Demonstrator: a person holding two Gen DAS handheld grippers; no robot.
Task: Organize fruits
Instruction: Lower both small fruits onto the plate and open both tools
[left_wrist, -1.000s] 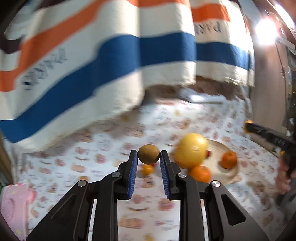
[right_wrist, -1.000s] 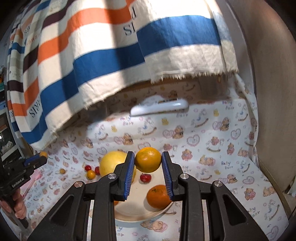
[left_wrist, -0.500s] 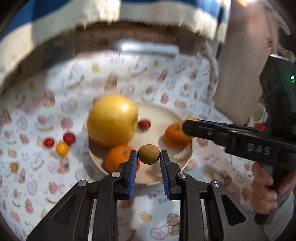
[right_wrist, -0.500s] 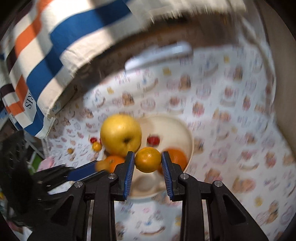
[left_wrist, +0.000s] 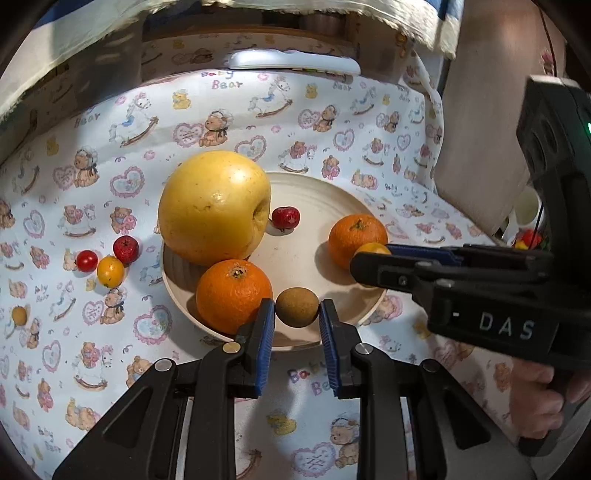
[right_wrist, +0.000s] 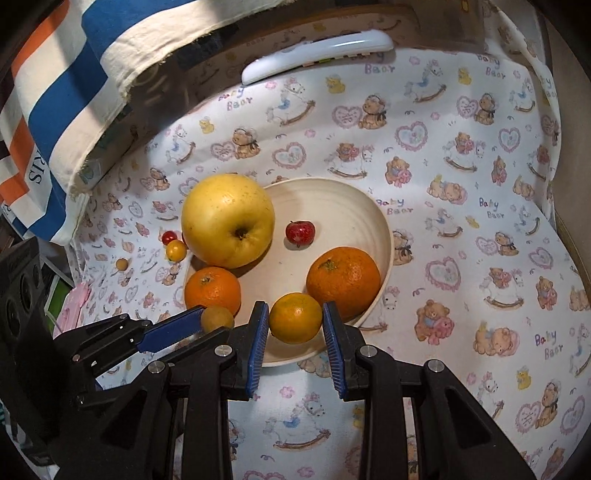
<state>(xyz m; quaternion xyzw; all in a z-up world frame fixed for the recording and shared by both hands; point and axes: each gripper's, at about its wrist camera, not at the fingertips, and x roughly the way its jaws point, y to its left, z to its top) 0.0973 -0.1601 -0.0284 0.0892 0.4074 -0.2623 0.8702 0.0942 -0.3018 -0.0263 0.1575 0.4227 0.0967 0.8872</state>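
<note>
A cream plate (left_wrist: 314, 199) (right_wrist: 343, 199) holds a big yellow apple (left_wrist: 214, 206) (right_wrist: 227, 219), two oranges (left_wrist: 232, 290) (left_wrist: 356, 234) and a small red fruit (left_wrist: 285, 217) (right_wrist: 300, 232). My left gripper (left_wrist: 297, 314) is shut on a small brown kiwi (left_wrist: 296, 307) (right_wrist: 217, 318), held over the plate's near rim. My right gripper (right_wrist: 295, 319) is shut on a small orange (right_wrist: 295, 317) (left_wrist: 371, 248), held over the plate's near rim beside the larger orange (right_wrist: 343, 282). The two grippers are close together.
Small red and yellow cherry tomatoes (left_wrist: 107, 262) (right_wrist: 173, 247) lie on the bear-print cloth (left_wrist: 332, 122) left of the plate. A white remote (left_wrist: 291, 61) (right_wrist: 317, 55) lies at the back. A striped blanket (right_wrist: 55, 92) hangs over the back left.
Both grippers have tilted down and closed in over the plate with their fruits still held; the plate now fills the middle of both views.
</note>
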